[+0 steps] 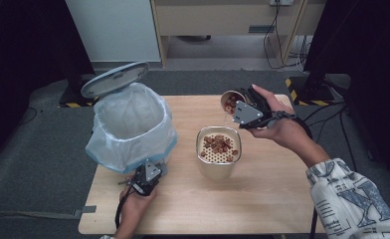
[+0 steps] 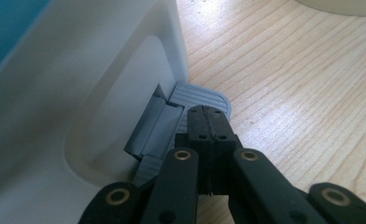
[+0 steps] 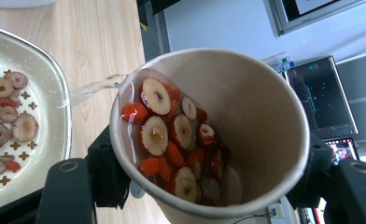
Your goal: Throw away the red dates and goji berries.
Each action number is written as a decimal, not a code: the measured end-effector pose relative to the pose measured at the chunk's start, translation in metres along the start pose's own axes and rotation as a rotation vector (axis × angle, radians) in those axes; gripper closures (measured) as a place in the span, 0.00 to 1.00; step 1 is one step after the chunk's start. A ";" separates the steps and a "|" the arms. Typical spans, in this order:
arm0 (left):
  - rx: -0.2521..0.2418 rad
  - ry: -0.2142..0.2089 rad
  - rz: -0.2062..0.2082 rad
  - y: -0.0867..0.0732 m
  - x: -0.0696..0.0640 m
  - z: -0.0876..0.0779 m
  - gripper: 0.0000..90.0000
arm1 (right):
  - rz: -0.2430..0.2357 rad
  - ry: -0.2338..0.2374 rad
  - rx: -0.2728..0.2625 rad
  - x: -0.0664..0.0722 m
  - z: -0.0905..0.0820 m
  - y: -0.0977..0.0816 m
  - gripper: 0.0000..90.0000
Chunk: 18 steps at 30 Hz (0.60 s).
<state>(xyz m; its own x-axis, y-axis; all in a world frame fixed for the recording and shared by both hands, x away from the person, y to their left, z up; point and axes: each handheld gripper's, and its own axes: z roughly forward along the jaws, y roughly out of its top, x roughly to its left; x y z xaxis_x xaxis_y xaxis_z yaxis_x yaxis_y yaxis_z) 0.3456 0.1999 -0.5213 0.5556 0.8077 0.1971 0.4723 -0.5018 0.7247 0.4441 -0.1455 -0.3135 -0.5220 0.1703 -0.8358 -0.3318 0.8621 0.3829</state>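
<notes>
Now, right gripper [image 1: 238, 107] clamped on tilted paper cup [image 3: 209, 135] w/ fruit slices [image 3: 172, 140] & liquid, above-right of strainer tub [image 1: 218, 158], left gripper [image 2: 208, 122] jaws shut, pressing bin pedal [image 2: 197, 97], bin [image 1: 131, 127] left of tub.

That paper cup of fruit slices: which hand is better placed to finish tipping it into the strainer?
The right. The right gripper already clamps the tilted paper cup beside the strainer container, with liquid streaming out. The left gripper is shut, pressing the bin's grey pedal.
</notes>
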 end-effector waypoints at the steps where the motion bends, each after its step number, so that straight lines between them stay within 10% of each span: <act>1: 0.000 0.000 0.000 0.000 0.000 0.000 1.00 | -0.004 -0.003 0.003 0.000 0.000 0.000 0.34; 18: 0.001 0.000 0.000 0.000 0.000 0.000 1.00 | -0.084 -0.021 0.029 -0.001 -0.002 0.006 0.34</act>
<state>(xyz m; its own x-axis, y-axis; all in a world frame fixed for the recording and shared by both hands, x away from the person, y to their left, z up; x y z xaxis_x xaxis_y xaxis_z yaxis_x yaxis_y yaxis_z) 0.3457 0.1998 -0.5212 0.5556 0.8078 0.1970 0.4729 -0.5019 0.7242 0.4408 -0.1418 -0.3096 -0.4768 0.1060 -0.8726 -0.3511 0.8871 0.2996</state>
